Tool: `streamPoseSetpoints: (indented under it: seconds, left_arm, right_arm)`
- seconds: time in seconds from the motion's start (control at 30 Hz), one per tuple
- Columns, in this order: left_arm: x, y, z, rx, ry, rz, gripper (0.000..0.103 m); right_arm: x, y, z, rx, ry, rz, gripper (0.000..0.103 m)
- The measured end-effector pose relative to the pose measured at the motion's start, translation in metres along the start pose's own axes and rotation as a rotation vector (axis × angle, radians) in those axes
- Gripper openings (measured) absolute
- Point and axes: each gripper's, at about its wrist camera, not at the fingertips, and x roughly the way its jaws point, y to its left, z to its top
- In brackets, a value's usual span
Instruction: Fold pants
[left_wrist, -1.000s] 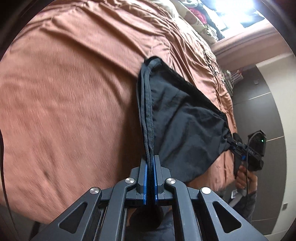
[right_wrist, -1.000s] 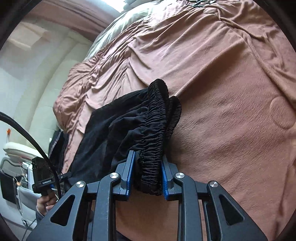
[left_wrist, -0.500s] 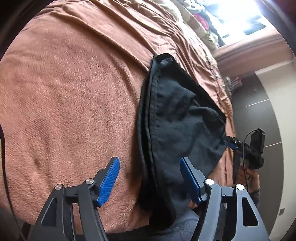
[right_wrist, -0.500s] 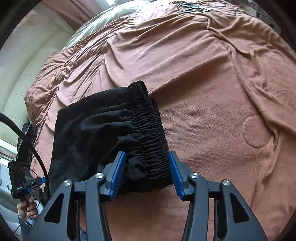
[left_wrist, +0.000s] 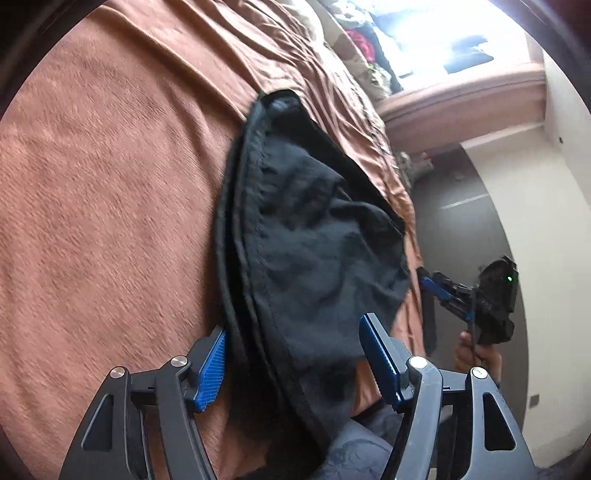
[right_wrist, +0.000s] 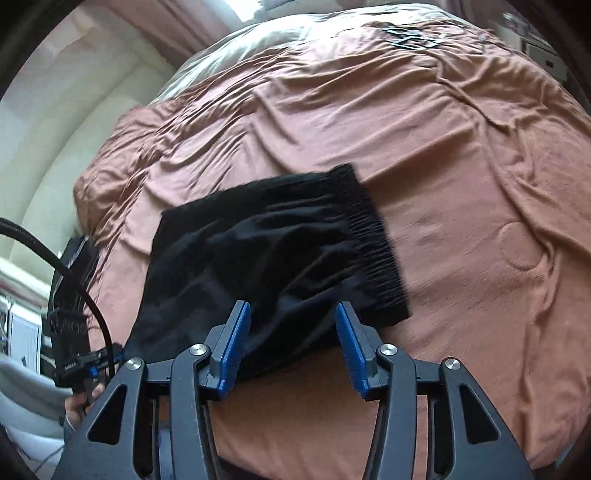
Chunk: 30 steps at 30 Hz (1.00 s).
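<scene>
Both grippers released; pants (right_wrist: 266, 254) lie before right gripper (right_wrist: 291, 347)

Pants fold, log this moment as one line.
pants: folded on bedspread | left gripper: open | right gripper: open

left gripper (left_wrist: 293, 360): black linkage, blue ribbed pads, silver screws
right gripper (right_wrist: 291, 345): same build, black cable (right_wrist: 55, 262)

The left gripper (left_wrist: 295, 360) and the right gripper (right_wrist: 291, 341) each hang with jaws spread wide, gripping nothing.
</scene>
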Motion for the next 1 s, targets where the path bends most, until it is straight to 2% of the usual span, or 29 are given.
streamPoseSetpoints:
  seconds: [0.1,0.2,0.27,0.3,0.37,0.43,0.6,0.77,1.0]
  left_arm:
    - [-0.003,-0.004,-0.013,0.01,0.014,-0.033,0.069]
    - [-0.004,-0.006,-0.026,0.009,0.024,-0.032,0.051]
    - [-0.006,-0.006,-0.031,0.005,0.02,-0.003,0.036]
    - [-0.006,-0.006,-0.033,0.004,0.015,0.01,0.033]
    - [-0.008,-0.003,-0.036,-0.008,0.002,0.024,0.014]
    - [-0.011,0.0,-0.038,-0.037,-0.008,0.037,0.01]
    - [-0.018,0.002,-0.04,-0.086,-0.027,0.06,0.008]
    - [-0.02,0.007,-0.041,-0.167,-0.019,0.058,0.008]
    - [-0.018,0.009,-0.042,-0.215,-0.026,0.06,0.008]
  right_arm:
    - [0.007,0.014,-0.009,-0.034,0.024,0.016,0.046]
    - [0.01,0.028,-0.013,-0.082,0.024,0.016,0.046]
    - [0.015,0.04,-0.017,-0.121,0.023,0.02,0.046]
    - [0.018,0.044,-0.018,-0.131,0.023,0.027,0.046]
    - [0.024,0.053,-0.021,-0.158,0.024,0.034,0.046]
    - [0.03,0.06,-0.024,-0.179,0.026,0.042,0.046]
    - [0.052,0.067,-0.028,-0.21,0.045,0.033,0.042]
    - [0.068,0.074,-0.03,-0.232,0.055,0.02,0.028]
    - [0.105,0.072,-0.041,-0.252,0.196,-0.026,0.021]
